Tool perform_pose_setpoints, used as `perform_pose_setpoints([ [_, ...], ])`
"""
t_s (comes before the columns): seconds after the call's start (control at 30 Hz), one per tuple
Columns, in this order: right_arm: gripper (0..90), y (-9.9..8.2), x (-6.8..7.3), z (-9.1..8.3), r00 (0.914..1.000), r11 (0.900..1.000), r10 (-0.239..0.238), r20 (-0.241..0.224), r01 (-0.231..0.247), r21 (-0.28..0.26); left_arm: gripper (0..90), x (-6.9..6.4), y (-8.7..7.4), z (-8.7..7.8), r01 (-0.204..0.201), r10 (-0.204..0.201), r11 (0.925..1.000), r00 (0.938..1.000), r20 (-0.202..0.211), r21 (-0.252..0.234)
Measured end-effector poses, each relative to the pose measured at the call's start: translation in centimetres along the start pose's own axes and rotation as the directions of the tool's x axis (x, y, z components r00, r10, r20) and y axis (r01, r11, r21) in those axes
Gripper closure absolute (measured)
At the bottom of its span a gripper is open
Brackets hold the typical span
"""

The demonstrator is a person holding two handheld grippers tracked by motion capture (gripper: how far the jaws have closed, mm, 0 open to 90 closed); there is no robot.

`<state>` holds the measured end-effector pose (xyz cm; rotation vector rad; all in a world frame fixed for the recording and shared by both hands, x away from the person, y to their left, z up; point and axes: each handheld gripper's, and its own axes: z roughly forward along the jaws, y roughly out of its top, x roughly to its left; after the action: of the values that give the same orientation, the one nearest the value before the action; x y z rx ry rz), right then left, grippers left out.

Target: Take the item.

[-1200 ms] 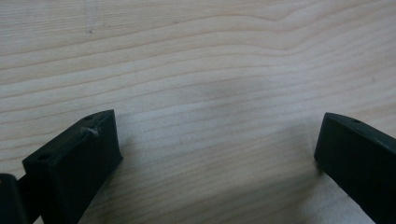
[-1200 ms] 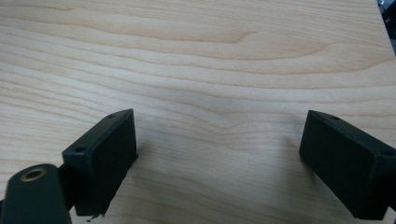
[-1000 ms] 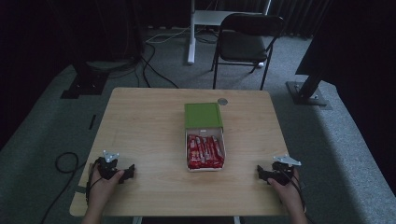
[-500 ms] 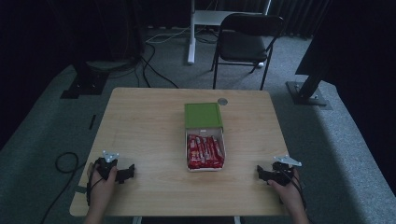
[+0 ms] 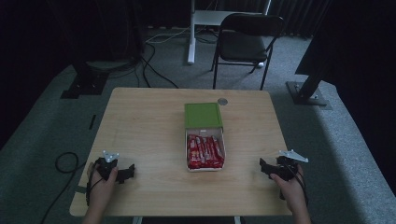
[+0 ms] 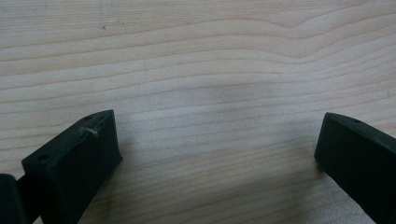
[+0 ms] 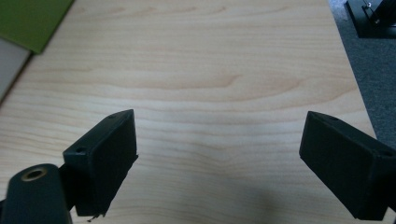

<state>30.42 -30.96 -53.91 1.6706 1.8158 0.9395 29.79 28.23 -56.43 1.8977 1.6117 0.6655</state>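
Two grippers sit low on the wooden table (image 5: 144, 121), and the landmark between them is the white box (image 5: 206, 151) in the middle of the top. That box lies open toward the person, packed with red wrapped bars (image 5: 204, 150) lined up side by side, and its green lid (image 5: 203, 115) lies flat just beyond it, touching its far edge.

Left gripper (image 5: 127, 172) rests near the front edge, well to the left of the box, its jaws pointing across toward it. From the left gripper view (image 6: 215, 154), the two black jaws stand wide apart with bare wood grain between them, holding nothing.

Right gripper (image 5: 264, 167) rests well to the right of the box, close to the table's right edge, a hand (image 5: 290, 191) wrapped round its body and the jaws aimed back at the box. From the right gripper view (image 7: 219, 154), those jaws are spread wide too, empty, with a corner of the green lid at upper left.

Both sit about level with the near end of the box, neither touching it. Beyond the lid, near the far edge, lies a small round grey disc (image 5: 223, 101).
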Motion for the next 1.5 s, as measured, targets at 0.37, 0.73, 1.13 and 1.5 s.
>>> perform_pose_setpoints([
  [0.37,13.9,2.2,1.9,-1.0,0.9989,0.9988,-0.036,-0.03,0.035,-0.034,0.5,0.0,0.0,0.0,0.002,-0.002,1.0,1.0,-0.003,0.001],
  [0.73,13.9,4.7,5.1,-1.7,0.9942,0.9951,-0.08,-0.072,0.076,-0.064,0.5,0.0,0.0,0.0,0.002,-0.002,1.0,1.0,-0.002,0.0],
  [1.13,13.9,6.5,8.1,-1.9,0.9855,0.9898,-0.123,-0.117,0.114,-0.086,0.5,0.0,0.0,0.0,0.002,-0.002,1.0,1.0,-0.002,-0.001],
  [1.5,13.9,8.2,11.2,-2.0,0.9711,0.9798,-0.182,-0.155,0.166,-0.111,0.5,0.0,0.0,0.0,0.002,-0.002,1.0,1.0,-0.002,0.0],
])
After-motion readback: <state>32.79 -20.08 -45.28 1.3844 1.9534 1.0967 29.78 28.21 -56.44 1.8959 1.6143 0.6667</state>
